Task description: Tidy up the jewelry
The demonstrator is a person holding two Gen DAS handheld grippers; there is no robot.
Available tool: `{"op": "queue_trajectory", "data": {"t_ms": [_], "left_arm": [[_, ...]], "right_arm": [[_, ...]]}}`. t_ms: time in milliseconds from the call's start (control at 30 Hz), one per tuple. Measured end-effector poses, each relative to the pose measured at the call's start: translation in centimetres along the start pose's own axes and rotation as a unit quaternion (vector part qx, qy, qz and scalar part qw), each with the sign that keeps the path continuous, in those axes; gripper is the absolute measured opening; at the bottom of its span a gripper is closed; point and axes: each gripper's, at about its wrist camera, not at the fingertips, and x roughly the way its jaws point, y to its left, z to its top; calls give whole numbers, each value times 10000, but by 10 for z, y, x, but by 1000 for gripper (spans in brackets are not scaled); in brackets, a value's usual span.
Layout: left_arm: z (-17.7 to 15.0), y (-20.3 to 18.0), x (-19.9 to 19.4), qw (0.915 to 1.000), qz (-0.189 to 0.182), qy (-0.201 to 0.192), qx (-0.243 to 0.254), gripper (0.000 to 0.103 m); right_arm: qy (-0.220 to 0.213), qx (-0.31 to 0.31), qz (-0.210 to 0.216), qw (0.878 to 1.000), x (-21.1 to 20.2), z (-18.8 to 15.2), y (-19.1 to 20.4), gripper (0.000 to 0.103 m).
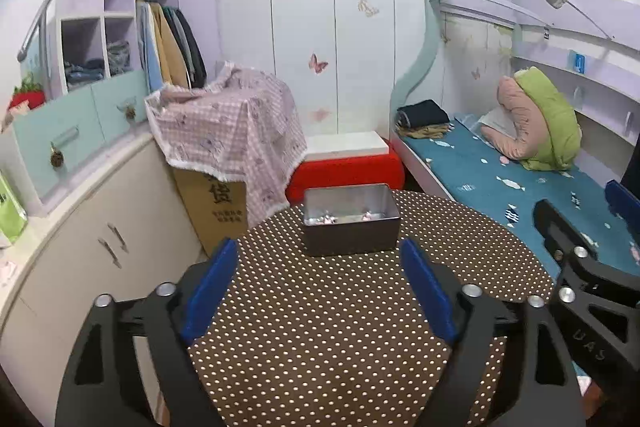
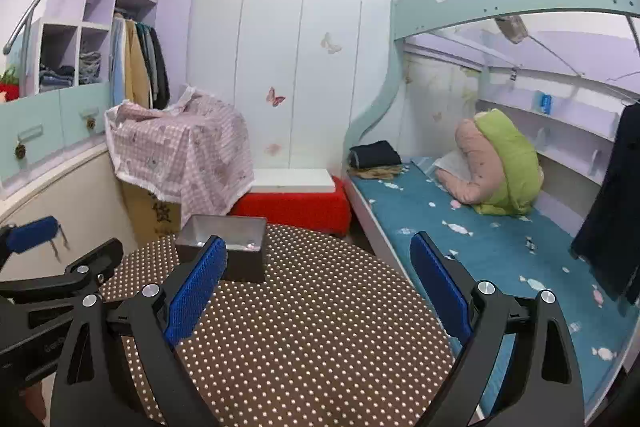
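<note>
A dark rectangular tin box (image 1: 351, 225) stands open at the far side of a round table with a brown polka-dot cloth (image 1: 320, 327). Small pink and silver jewelry pieces (image 1: 332, 218) lie inside it. My left gripper (image 1: 320, 259) is open and empty, hovering above the cloth just short of the box. My right gripper (image 2: 318, 255) is open and empty, to the right of the box (image 2: 224, 245), with its left finger (image 2: 196, 287) overlapping the box's front. Each gripper shows at the edge of the other's view.
A cardboard box under a pink checked cloth (image 1: 228, 131) stands behind the table on the left. A red stool with a white top (image 1: 346, 163) is behind the tin. A bunk bed with a blue sheet (image 1: 500, 183) runs along the right. Cabinets (image 1: 100, 227) line the left.
</note>
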Motion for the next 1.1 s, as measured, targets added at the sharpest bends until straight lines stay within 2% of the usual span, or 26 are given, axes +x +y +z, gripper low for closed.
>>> {"op": "queue_trajectory", "data": {"t_ms": [300, 500, 667, 1100], "left_arm": [[-7, -2, -12, 9999, -107, -78, -111, 87], [-10, -2, -16, 9998, -95, -85, -154, 87], [-12, -4, -18, 9999, 58, -97, -58, 87], [-13, -1, -20, 9998, -44, 34, -192, 87]], "right_arm": [[-165, 17, -100, 9998, -22, -8, -8, 93], [-159, 54, -67, 9998, -21, -8, -11, 93], [-166, 41, -63, 9998, -21, -8, -10, 93], [-48, 66, -44, 10000, -18, -12, -8, 93]]}}
